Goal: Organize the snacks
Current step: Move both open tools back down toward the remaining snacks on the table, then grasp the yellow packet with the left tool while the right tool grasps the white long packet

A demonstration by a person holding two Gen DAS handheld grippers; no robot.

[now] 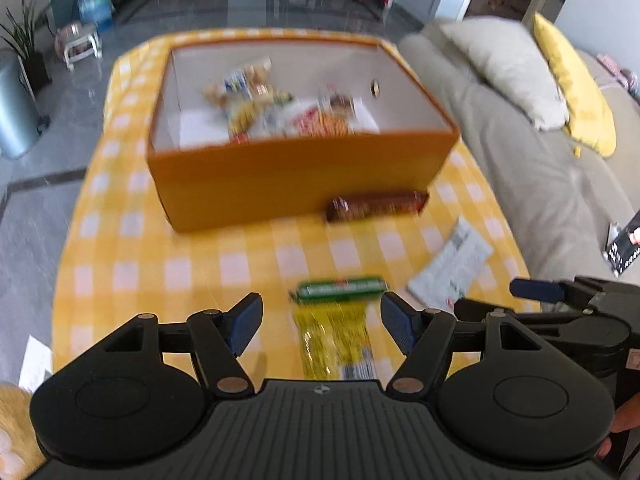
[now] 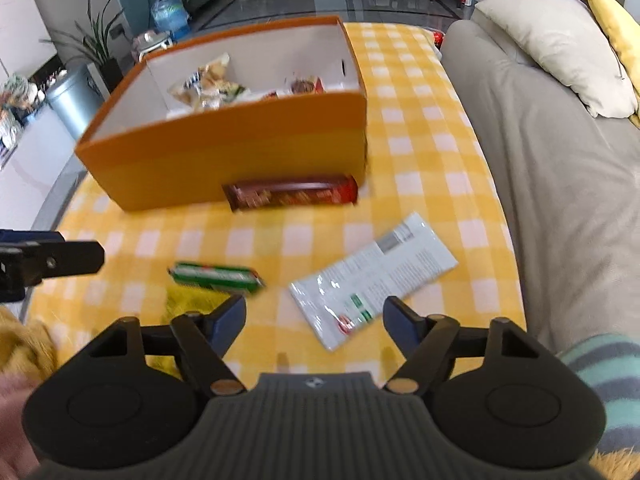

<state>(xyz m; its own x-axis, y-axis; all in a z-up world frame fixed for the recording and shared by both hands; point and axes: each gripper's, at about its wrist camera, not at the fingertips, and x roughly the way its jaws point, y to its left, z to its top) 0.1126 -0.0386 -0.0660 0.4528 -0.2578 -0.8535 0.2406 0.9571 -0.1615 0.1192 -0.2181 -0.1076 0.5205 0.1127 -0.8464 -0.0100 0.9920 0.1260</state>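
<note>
An orange box [image 1: 296,176] with several snack packs inside stands on the yellow checked tablecloth; it also shows in the right wrist view [image 2: 224,160]. A brown biscuit pack [image 1: 376,205] [image 2: 294,195] lies against its front wall. A green pack [image 1: 342,289] [image 2: 216,277] and a yellow packet [image 1: 334,338] lie just ahead of my open, empty left gripper [image 1: 320,320]. A white packet [image 2: 374,280] [image 1: 450,268] lies between the fingers of my open, empty right gripper [image 2: 314,318].
A grey sofa [image 2: 560,184] with a beige cushion [image 1: 508,68] and a yellow cushion runs along the table's right edge. A metal bin [image 1: 16,116], a plant and a water jug [image 1: 94,2] stand on the floor at the left.
</note>
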